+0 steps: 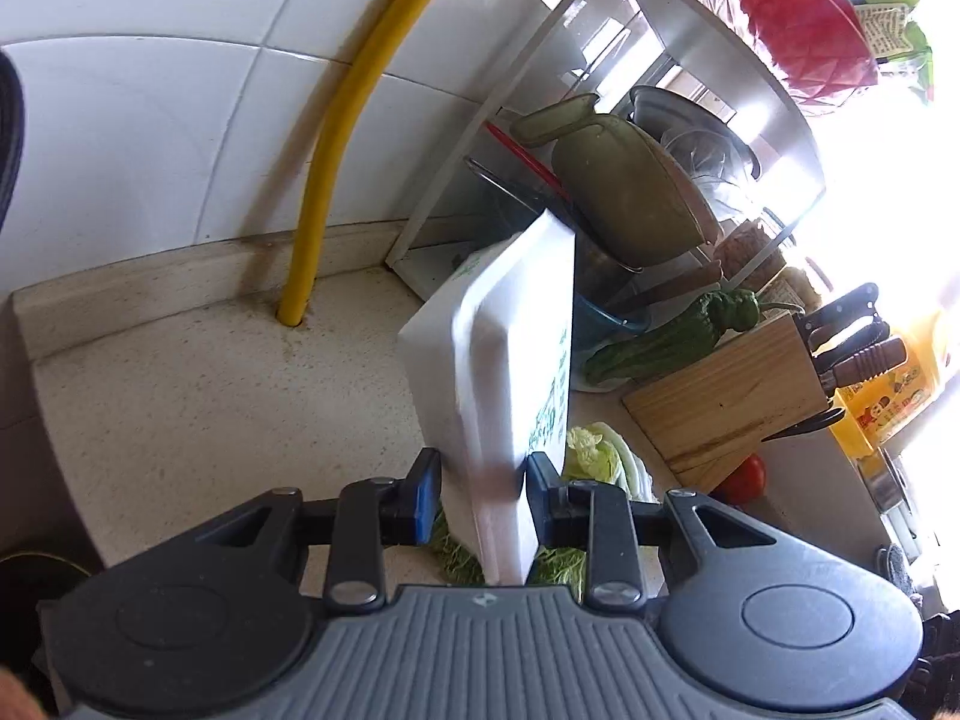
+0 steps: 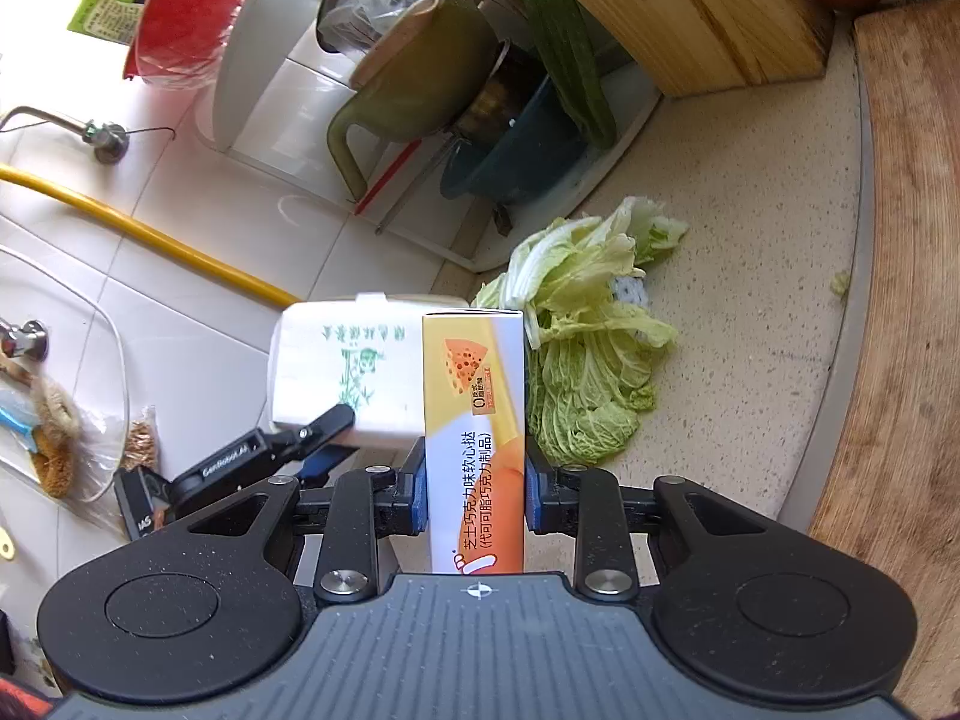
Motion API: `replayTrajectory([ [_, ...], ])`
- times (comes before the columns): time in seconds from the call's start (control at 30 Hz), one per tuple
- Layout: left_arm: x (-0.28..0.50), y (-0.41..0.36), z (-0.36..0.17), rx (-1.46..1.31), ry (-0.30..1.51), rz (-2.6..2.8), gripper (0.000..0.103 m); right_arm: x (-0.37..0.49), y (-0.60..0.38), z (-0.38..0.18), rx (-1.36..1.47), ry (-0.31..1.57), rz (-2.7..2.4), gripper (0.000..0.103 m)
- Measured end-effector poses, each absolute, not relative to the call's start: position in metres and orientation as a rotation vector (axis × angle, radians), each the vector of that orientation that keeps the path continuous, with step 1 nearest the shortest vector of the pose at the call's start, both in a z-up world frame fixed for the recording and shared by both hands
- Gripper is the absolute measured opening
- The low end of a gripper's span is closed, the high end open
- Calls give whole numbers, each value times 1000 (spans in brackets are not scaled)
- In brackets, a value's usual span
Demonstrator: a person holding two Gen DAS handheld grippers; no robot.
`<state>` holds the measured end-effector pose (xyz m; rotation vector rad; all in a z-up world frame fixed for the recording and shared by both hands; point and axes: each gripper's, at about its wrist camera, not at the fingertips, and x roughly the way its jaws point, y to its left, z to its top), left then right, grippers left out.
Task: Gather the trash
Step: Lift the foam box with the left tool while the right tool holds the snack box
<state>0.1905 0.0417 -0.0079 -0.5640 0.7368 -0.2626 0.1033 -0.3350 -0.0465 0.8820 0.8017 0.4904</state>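
Trash first: we've got two pieces in hand over the speckled countertop point(image 2: 738, 252), biggest being the white tissue pack point(image 1: 510, 360) with green bamboo print, which our left gripper point(image 1: 480, 495) has clamped by its lower edge, pack held off the counter and standing up out of the jaws. From the right wrist view we see that same pack just left of the orange and white snack box point(image 2: 474, 438), edges looking like they touch or nearly so. Our right gripper point(image 2: 477, 489) is closed tight on the box, blue pads pressed on both long sides, box pointing straight out ahead. Still lying on the counter past the box are the loose cabbage leaves point(image 2: 588, 348), with something small and white and blue tucked under them, can't tell what. Behind all that we've got the white dish rack point(image 2: 252, 60) with a green jug point(image 2: 414, 72), a wooden knife block point(image 1: 726, 396) and a yellow hose point(image 1: 336, 138) running along the tiled wall
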Motion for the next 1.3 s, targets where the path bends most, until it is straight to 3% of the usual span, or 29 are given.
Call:
replayTrajectory([
  [0.33, 171, 31, -18, -498, 787, -268, 29, 100, -334, -42, 835, 820, 512, 36],
  [0.4, 178, 26, -20, -478, 755, -273, 39, 100, -333, -46, 837, 833, 517, 36],
  [0.47, 188, 20, -21, -453, 703, -275, 63, 99, -332, -49, 841, 840, 519, 36],
  [0.57, 207, 6, -25, -383, 648, -273, 72, 98, -332, -50, 840, 847, 522, 36],
  [1.03, 270, 39, -72, -683, 983, -246, 72, 104, -336, -53, 847, 855, 478, 37],
  [1.3, 270, 52, -84, -774, 983, -257, 72, 111, -339, -61, 870, 879, 463, 37],
])
